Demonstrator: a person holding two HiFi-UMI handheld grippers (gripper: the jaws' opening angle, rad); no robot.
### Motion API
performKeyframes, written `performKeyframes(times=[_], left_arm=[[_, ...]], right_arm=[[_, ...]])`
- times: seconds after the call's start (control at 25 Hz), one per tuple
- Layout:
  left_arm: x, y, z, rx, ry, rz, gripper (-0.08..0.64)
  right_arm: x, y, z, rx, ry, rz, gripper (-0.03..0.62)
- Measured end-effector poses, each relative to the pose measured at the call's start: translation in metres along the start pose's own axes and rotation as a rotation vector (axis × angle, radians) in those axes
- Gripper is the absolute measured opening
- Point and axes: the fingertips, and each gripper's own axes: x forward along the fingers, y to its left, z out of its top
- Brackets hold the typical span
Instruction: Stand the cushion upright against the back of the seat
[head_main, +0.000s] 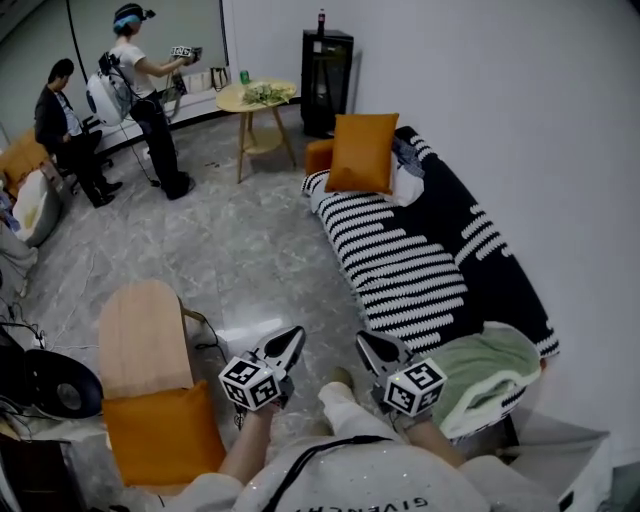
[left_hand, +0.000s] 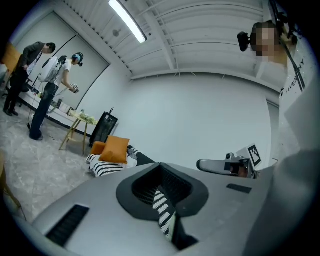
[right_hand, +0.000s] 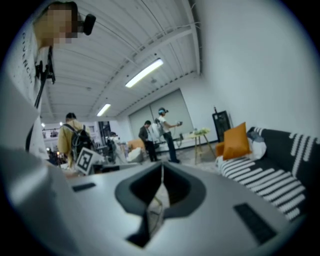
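An orange cushion (head_main: 362, 152) stands upright at the far end of the black-and-white striped sofa (head_main: 420, 262), in front of a white pillow. The left gripper view shows this cushion (left_hand: 116, 149) small and far off, and it is at the right in the right gripper view (right_hand: 236, 140). My left gripper (head_main: 294, 337) and right gripper (head_main: 364, 343) hang side by side near the sofa's near end, well short of the cushion. Both are shut with nothing between the jaws, as each gripper's own view confirms (left_hand: 160, 174) (right_hand: 161, 172).
A green cushion (head_main: 490, 372) lies on the sofa's near end beside my right gripper. A wooden chair (head_main: 143, 338) with a second orange cushion (head_main: 160, 436) stands at lower left. Far off are a round table (head_main: 257, 97), a black cabinet (head_main: 327, 68) and two people (head_main: 140, 85).
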Motion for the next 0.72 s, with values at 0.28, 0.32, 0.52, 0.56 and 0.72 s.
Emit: performKeyframes(times=[0.28,0.32,0.52,0.56,0.72], left_arm=[[0.046,0.042,0.02,-0.001,-0.011,0.039,0.025],[0.053,0.047,0.022,-0.011,-0.014,0.043,0.023],[0.087,0.075,0.036,-0.023,-0.012,0.053,0.025],[0.094,0.082,0.04,-0.024,-0.013,0.056,0.025],[0.127,0.106,0.056,-0.022,-0.019,0.052,0.025]], right_arm=[[0.054,-0.038,0.027,0.004,-0.02,0.076,0.018],[0.063,-0.046,0.03,0.008,-0.018,0.082,0.018],[0.108,-0.073,0.046,0.008,0.008,0.116,0.018],[0.117,-0.079,0.049,0.008,0.015,0.12,0.018],[0.143,-0.107,0.061,0.006,0.033,0.129,0.018]])
